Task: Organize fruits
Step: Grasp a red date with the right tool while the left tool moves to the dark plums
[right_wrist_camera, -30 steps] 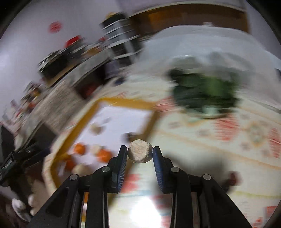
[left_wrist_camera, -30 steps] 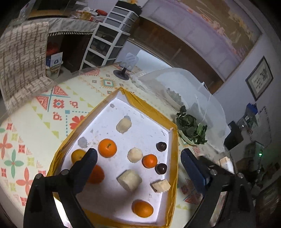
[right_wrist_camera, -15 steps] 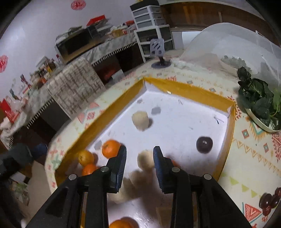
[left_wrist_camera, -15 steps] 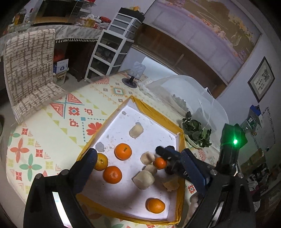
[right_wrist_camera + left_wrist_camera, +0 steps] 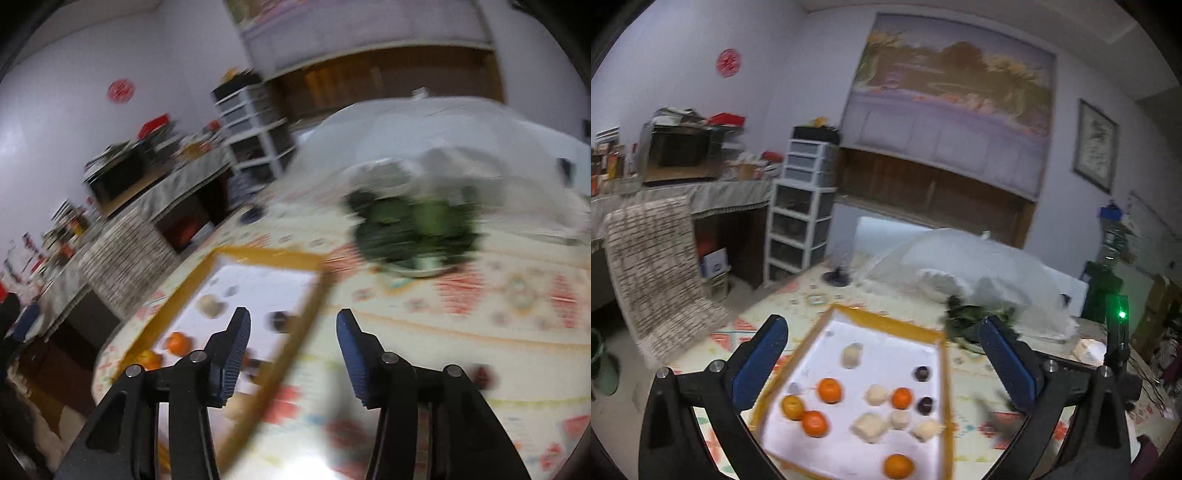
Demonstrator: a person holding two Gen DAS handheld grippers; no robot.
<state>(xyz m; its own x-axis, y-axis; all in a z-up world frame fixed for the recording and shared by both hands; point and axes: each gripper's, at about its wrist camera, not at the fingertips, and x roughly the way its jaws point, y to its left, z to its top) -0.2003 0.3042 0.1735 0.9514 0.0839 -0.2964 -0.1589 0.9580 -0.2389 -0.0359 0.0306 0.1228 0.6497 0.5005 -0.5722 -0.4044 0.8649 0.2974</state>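
Fruit sits in the yellow-rimmed tray (image 5: 943,373) on the table (image 5: 975,373): oranges (image 5: 830,390), pale peeled chunks (image 5: 870,427), dark plums (image 5: 925,405). Oranges look firm and rollable, best pinched across the middle; pale pieces probably soft, so go gentle. Left hand-held gripper (image 5: 882,362) hangs wide apart and empty above the tray. Right hand-held gripper (image 5: 293,345) has just been opening, nothing between its jaws.

right view smeared: greens (image 5: 413,229) a blur, tray (image 5: 258,254) front edge cut off.

Fruit crowds the tray's (image 5: 943,373) near half; its far end lies mostly bare.
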